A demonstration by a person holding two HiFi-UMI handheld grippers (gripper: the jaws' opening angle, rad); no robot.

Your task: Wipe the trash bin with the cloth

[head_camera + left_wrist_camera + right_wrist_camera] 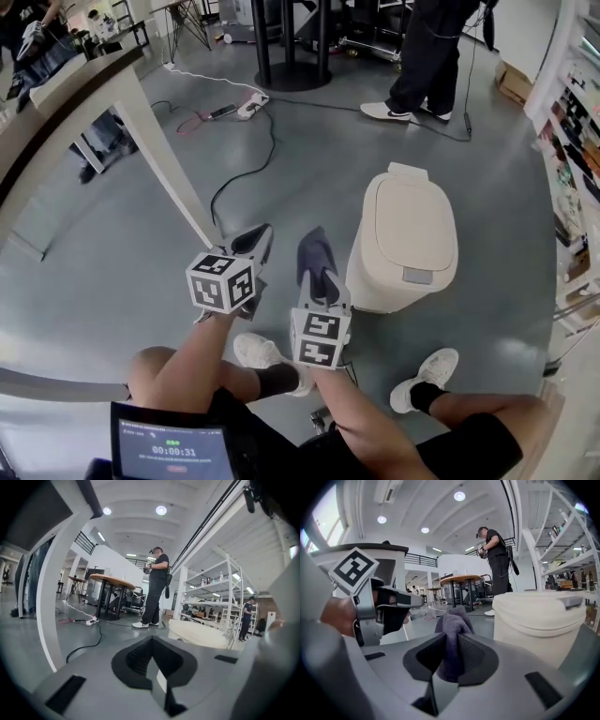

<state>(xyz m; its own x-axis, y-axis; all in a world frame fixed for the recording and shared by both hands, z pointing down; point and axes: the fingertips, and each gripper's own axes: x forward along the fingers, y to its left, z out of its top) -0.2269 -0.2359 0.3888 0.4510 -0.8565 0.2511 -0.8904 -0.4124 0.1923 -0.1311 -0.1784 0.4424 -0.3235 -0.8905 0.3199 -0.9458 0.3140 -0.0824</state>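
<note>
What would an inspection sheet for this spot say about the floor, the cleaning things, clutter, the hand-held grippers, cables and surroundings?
Surface: grey floor, smooth and slightly glossy.
Job's things: cream trash bin upright, lid shut; dark cloth held up beside it, with no contact visible.
Clutter: brown box by the shelving.
Grippers: left gripper has its fingers together and empty; right gripper has its fingers shut on the cloth.
Cables: black cable snakes across the floor from a white power strip.
Surroundings: white counter at left, shelving at right, standing person beyond the bin.
</note>
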